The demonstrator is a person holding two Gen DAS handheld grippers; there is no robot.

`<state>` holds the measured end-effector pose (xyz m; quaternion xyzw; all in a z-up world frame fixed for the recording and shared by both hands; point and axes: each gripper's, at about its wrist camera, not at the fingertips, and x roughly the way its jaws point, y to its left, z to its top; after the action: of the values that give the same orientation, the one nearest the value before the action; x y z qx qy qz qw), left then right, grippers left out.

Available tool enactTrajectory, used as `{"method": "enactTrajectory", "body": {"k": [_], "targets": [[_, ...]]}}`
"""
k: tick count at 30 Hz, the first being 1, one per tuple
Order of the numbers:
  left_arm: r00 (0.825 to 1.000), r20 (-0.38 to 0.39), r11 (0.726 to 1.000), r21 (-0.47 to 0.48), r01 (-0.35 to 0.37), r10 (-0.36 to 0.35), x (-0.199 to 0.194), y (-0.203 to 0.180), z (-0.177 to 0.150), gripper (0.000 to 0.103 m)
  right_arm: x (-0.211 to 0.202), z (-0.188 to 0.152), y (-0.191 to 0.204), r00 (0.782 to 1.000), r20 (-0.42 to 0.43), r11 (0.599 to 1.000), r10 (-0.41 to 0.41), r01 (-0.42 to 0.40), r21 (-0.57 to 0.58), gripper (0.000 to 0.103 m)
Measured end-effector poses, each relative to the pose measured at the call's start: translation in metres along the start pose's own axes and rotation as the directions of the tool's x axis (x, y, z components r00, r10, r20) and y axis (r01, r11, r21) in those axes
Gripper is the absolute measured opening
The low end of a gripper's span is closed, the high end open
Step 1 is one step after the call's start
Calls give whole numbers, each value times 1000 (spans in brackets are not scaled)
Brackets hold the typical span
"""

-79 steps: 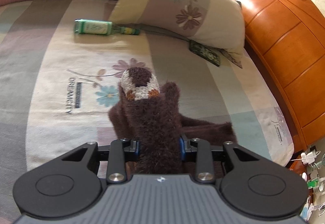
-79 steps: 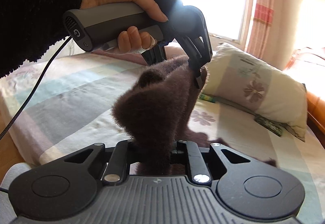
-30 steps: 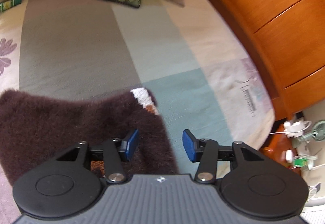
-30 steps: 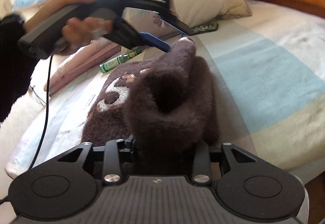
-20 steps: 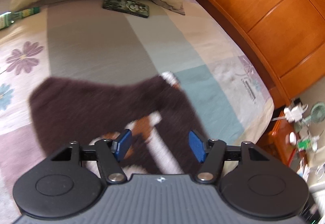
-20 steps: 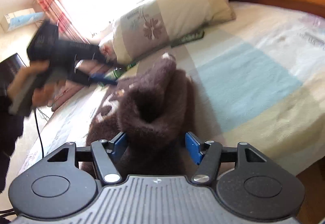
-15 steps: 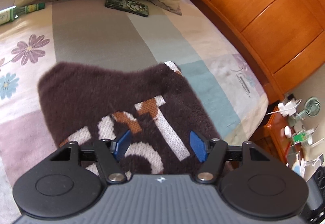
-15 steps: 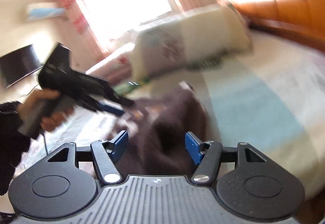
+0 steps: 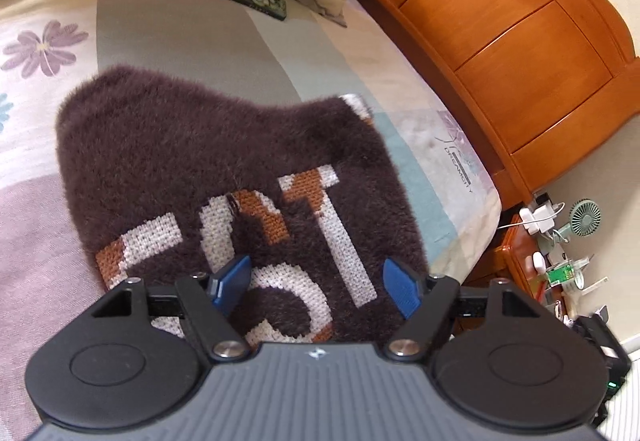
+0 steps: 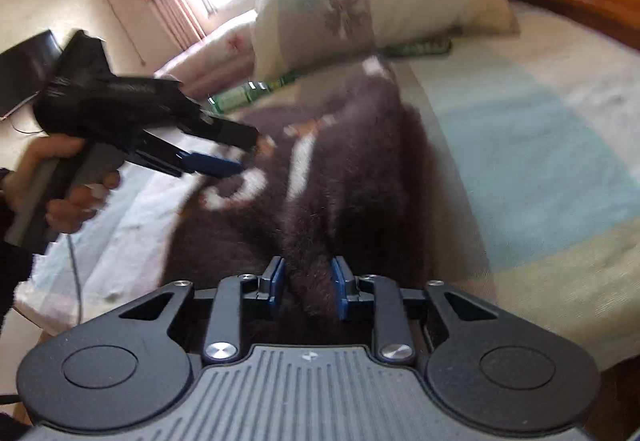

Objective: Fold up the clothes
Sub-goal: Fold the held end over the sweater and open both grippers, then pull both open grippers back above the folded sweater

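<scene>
Two views, taken in turn. Left wrist view: my left tongs (image 9: 316,285) stand wide open, empty, above the brown sweater (image 9: 208,161). It lies on the bed (image 9: 160,41) in a compact, rounded slab, deep fuzzy pile, white and orange knitted lettering uppermost. I judge folding partly done.

Right wrist view (blurred): my right tongs (image 10: 307,289) are nearly closed, pinching a thick ridge of sweater pile at its near edge. That raised ridge remains to be laid flat.
</scene>
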<state>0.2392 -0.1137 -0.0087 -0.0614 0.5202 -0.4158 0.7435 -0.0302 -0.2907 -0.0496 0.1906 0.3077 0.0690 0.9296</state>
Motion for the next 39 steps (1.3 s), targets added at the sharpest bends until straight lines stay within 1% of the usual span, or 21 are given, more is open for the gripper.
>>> {"method": "enactTrajectory", "body": {"k": [1, 2, 4, 6, 8, 10, 12, 13, 16, 18, 21, 22, 24, 26, 28, 30, 32, 34, 35, 38, 39], "targets": [[1000, 5, 1000, 20, -20, 20, -5, -5, 0, 73, -8, 3, 5, 1000, 17, 1000, 1, -1, -20, 38], [998, 23, 996, 74, -56, 55, -12, -14, -3, 73, -17, 5, 9, 999, 35, 999, 3, -2, -41, 44], [990, 76, 971, 200, -132, 119, -27, -33, -14, 75, -25, 4, 7, 999, 48, 999, -11, 13, -30, 50], [979, 128, 917, 347, -196, 161, -42, -50, -36, 82, -31, 1, 0, 998, 55, 999, -32, 32, -2, 52], [971, 159, 867, 443, -230, 176, -56, -59, -66, 85, -37, -2, -7, 997, 61, 998, -52, 51, 25, 52], [972, 157, 827, 512, -233, 177, -65, -60, -98, 86, -42, -5, -13, 995, 67, 996, -73, 70, 53, 53], [965, 158, 792, 552, -261, 207, -66, -62, -128, 86, -48, -8, -20, 993, 72, 993, -94, 88, 81, 53], [956, 173, 764, 574, -293, 237, -65, -64, -144, 86, -51, -9, -23, 992, 74, 991, -104, 97, 95, 54], [915, 249, 674, 619, -403, 318, -52, -67, -176, 86, -58, -10, -22, 992, 86, 990, -92, 82, 116, 56], [880, 311, 598, 648, -472, 358, -38, -69, -188, 86, -62, -9, -18, 992, 96, 990, -78, 67, 121, 57], [840, 349, 502, 682, -532, 415, -15, -66, -198, 86, -69, -7, -7, 990, 120, 994, -68, 56, 99, 62], [821, 372, 472, 682, -558, 433, -9, -67, -199, 86, -72, -6, -4, 989, 130, 994, -70, 58, 92, 62], [796, 417, 423, 685, -593, 440, -6, -68, -198, 87, -79, -4, -1, 985, 152, 994, -77, 65, 82, 63], [792, 434, 416, 683, -600, 429, -11, -67, -196, 87, -85, -4, -1, 981, 167, 994, -94, 82, 79, 64], [795, 423, 454, 659, -600, 435, -22, -61, -189, 88, -87, -5, -5, 979, 169, 991, -114, 100, 87, 64], [800, 407, 517, 613, -597, 441, -33, -49, -181, 88, -85, -7, -11, 980, 159, 989, -122, 107, 101, 64], [813, 385, 575, 575, -582, 437, -38, -40, -176, 88, -80, -9, -13, 982, 142, 988, -128, 114, 102, 64], [825, 364, 611, 555, -565, 433, -39, -35, -173, 88, -73, -10, -12, 984, 124, 989, -130, 119, 89, 64], [827, 361, 621, 547, -561, 430, -39, -34, -172, 88, -70, -10, -10, 985, 117, 990, -125, 117, 80, 64], [848, 332, 672, 517, -530, 413, -44, -25, -165, 89, -63, -10, -5, 988, 99, 993, -114, 110, 41, 64], [851, 328, 680, 512, -525, 410, -45, -23, -165, 89, -60, -10, -3, 989, 94, 994, -111, 109, 23, 64]]}}
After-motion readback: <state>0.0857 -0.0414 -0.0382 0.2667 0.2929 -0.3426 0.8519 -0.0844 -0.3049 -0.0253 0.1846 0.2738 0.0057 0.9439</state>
